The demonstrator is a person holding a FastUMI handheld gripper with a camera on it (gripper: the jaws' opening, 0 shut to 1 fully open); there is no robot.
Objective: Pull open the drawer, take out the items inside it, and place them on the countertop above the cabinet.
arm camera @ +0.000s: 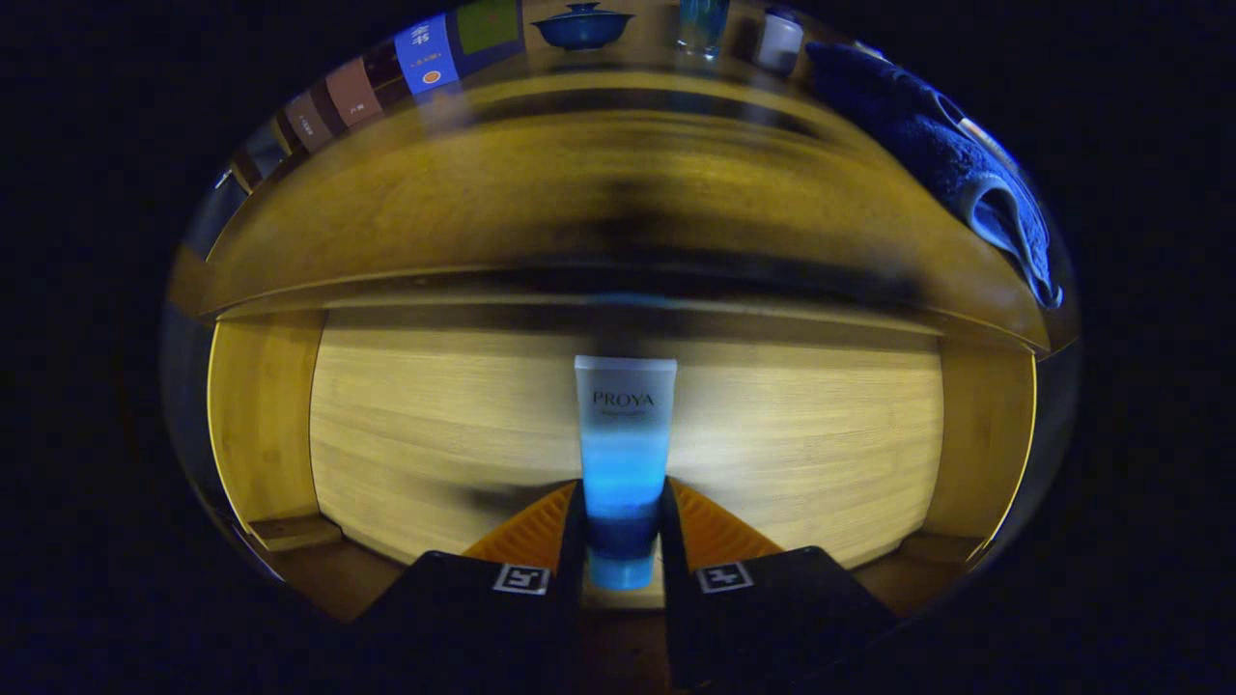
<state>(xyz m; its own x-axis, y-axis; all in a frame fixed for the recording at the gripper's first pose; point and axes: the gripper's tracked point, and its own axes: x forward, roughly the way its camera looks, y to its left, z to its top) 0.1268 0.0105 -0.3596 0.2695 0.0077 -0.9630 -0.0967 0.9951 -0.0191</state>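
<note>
Tube (625, 454) clamped between both fingers of the gripper (624, 541), over the open drawer (772, 434). Take-out step; next, lift to countertop (541, 193).

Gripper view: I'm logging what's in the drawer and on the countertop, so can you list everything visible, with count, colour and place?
Tube: one, white fading to blue, between the fingers, over the drawer floor.
Drawer: one, light wood, open below the countertop.
Countertop: one, wood, above the drawer.
Lidded bowl: one, dark blue, far side of the countertop.
Glass: one, bluish, beside the bowl.
Cloth: one, dark blue, on the countertop's right end.
Books: several, mixed colours, behind the countertop's left.
Gripper: one, both fingers pressing the tube.
</note>
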